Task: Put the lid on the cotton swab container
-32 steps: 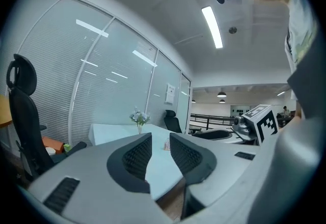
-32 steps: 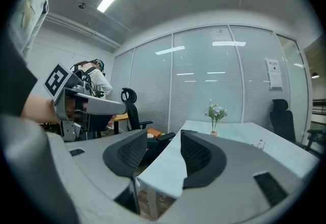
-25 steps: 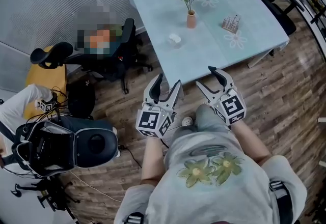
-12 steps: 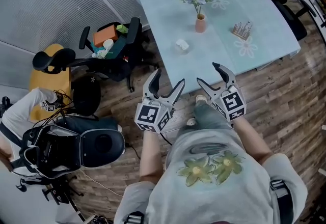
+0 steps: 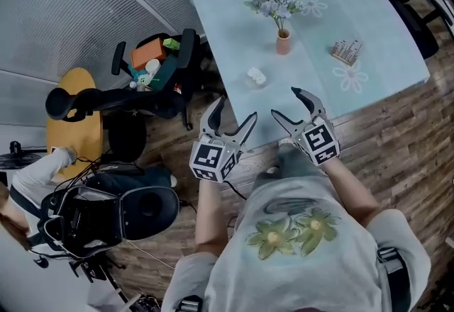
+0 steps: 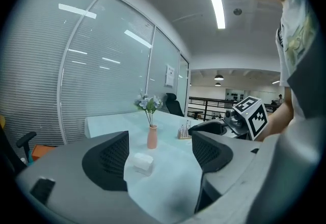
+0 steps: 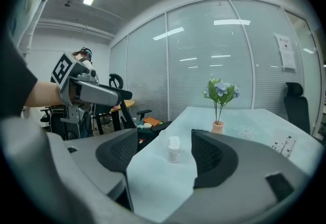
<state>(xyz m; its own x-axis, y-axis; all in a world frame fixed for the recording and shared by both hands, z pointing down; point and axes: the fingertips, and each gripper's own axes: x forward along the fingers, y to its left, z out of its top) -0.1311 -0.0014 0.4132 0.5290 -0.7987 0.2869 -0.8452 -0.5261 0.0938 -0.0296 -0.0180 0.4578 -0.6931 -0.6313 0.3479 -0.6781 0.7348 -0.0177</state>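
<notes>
Two grippers: both empty
Left gripper [image 5: 234,113]: jaws opening wider
Right gripper [image 5: 287,105]: jaws spread wide
Container [image 5: 256,76]: on table [image 5: 230,23], nearer than before; approach only beginning

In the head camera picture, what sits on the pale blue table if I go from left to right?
First the small white container, then the pink vase of pale flowers, then the small brownish stand holding thin sticks.
</notes>
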